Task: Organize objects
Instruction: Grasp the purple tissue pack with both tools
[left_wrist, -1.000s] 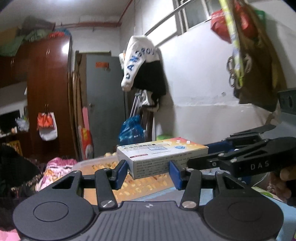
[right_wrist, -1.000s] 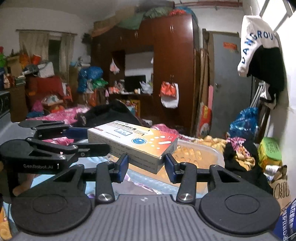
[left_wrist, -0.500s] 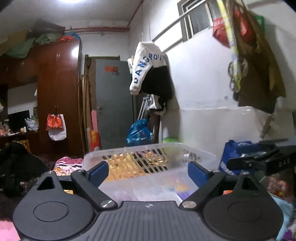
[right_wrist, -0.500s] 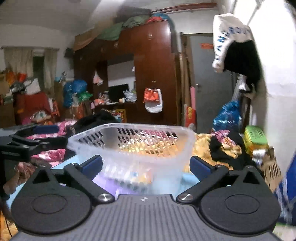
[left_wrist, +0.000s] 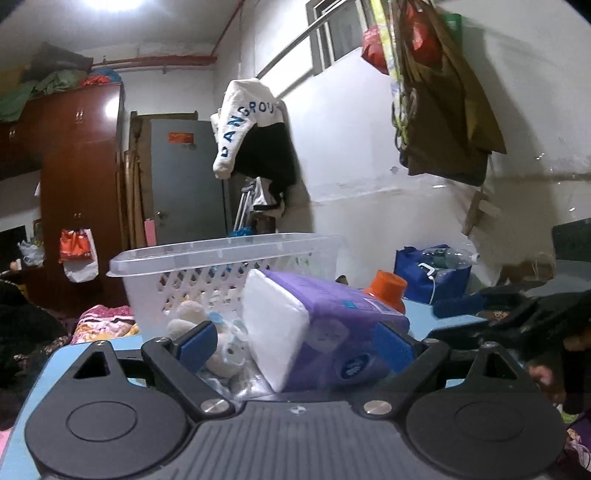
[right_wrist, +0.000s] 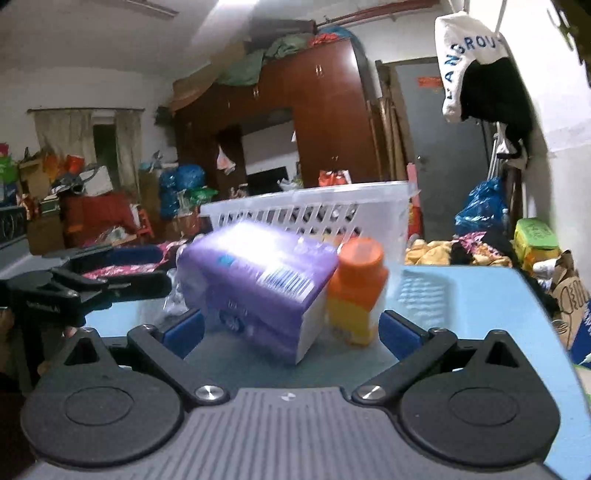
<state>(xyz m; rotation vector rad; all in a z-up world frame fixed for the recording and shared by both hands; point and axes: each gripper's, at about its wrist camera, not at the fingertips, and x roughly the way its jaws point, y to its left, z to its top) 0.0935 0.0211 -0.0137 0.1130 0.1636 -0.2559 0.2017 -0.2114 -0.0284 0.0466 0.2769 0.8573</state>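
Both tongs, left (left_wrist: 295, 341) and right (right_wrist: 291, 326), stood spread around the purple tissue pack (left_wrist: 325, 336); we judged grasping and lifting it into the basket (left_wrist: 225, 254) next.

Lit from above by a ceiling lamp (left_wrist: 110, 5), blown out white at 11 o'clock in the left view. Glare on the wardrobe door (left_wrist: 110, 109) and across the purple tissue pack (right_wrist: 258, 273) in the right view. Heavy motion blur there on pack and orange-capped bottle (right_wrist: 356, 291). Dim, murky room corners; strong fisheye bending and dark vignetting at the edges.
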